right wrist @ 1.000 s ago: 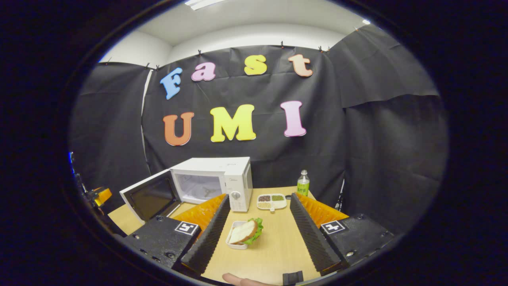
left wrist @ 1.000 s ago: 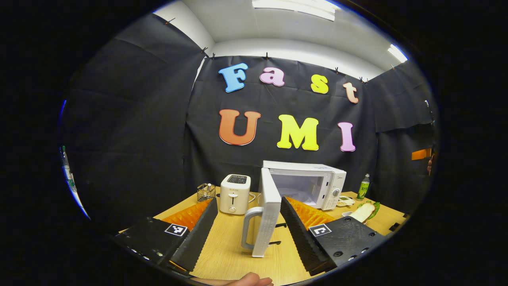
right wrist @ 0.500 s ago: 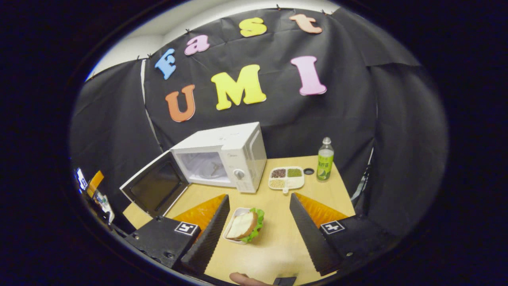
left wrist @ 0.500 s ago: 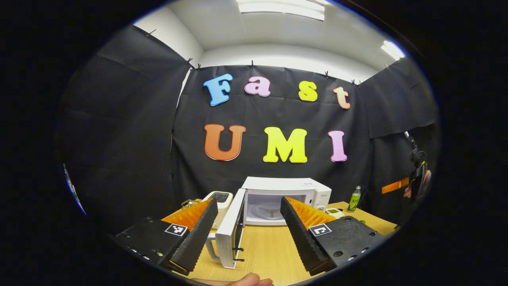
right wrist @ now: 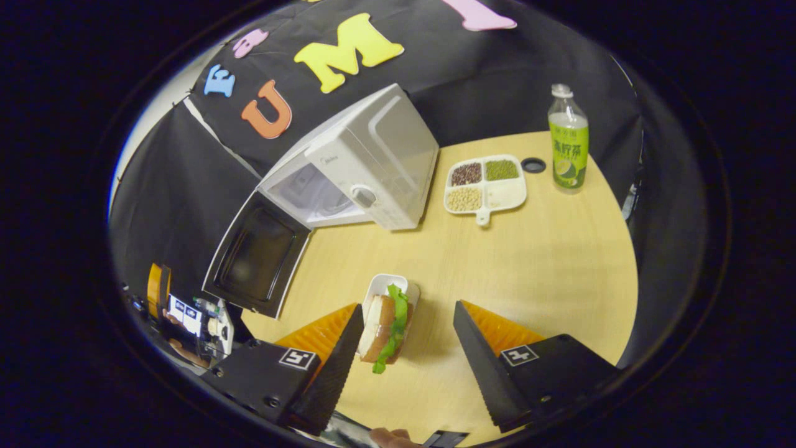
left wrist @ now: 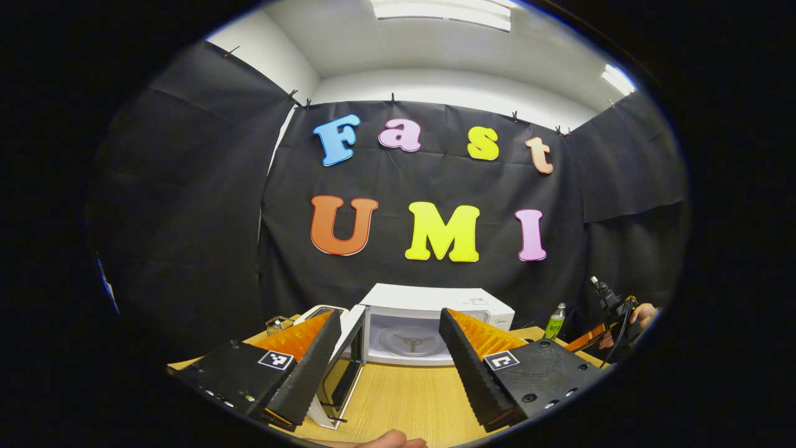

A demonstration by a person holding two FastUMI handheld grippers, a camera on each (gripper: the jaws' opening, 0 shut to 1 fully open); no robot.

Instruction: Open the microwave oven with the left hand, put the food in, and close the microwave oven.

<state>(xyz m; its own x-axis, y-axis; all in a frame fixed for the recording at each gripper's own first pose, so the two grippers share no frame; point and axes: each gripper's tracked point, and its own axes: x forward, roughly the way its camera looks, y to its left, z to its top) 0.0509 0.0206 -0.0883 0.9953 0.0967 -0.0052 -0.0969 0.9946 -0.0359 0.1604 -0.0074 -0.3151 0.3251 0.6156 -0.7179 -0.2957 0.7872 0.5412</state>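
Left gripper view: the left gripper (left wrist: 388, 367) hangs spread and empty, facing the white box-shaped microwave oven (left wrist: 435, 323), whose dark-windowed door (left wrist: 342, 373) stands swung out to its left (cavity bare).

Right gripper view: the right gripper (right wrist: 407, 367), spread wide, holds nothing. The bread-and-lettuce sandwich (right wrist: 385, 326) on its small white tray (right wrist: 382, 286) lies between the fingers, hugging the left one, long axis running away; the right hand is nearer.

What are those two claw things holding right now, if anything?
Nothing. The left gripper is open in front of the open microwave oven. The right gripper hangs open above the sandwich, not gripping it.
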